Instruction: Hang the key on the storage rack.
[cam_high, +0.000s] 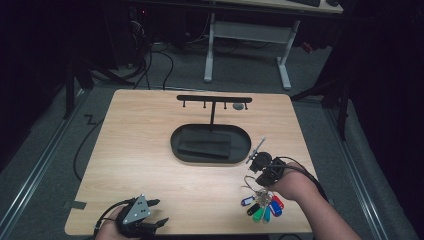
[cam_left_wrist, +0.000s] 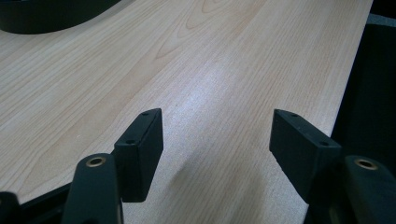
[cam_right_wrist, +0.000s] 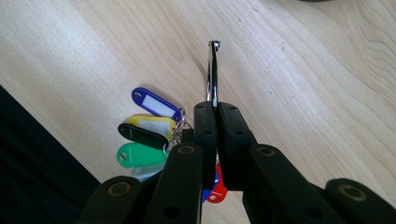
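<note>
- Dim room all around, with a light wooden table (cam_high: 150, 150) sitting in the middle and a white-legged desk (cam_high: 250, 45) standing on the grey floor beyond its far edge.
- On the far half of the table a black oval tray (cam_high: 175, 142) is lying, with a black T-shaped rack (cam_high: 214, 99) rising from it. Its crossbar is carrying small hooks, and something small and grey is hanging near its right end, too small to tell what.
- Over on the near right, the right gripper (cam_right_wrist: 216, 109) is clamping its jaws tight on a metal key ring (cam_right_wrist: 213, 74). In the right gripper view the ring is sticking up edge-on out of the closed jaws, pointing away from the hand.
- A bunch of coloured key tags (cam_high: 262, 205) (blue, yellow, black, green, red) is dangling from the ring and fanning out on the wood, just on the near side of the gripper.
- The left gripper (cam_left_wrist: 217, 140) is idling at the near left edge, jaws standing wide apart with only bare wood between them, gripping nothing.
- What matters next, I'd guess: the rack is lying far and to the left of the right gripper, well apart, with the tray in between. The right hand is clearly the closer one and already has the ring.
- Hanging it would probably mean lining the ring's opening up with a hook, so that edge-on orientation is going to be the fiddly bit.
</note>
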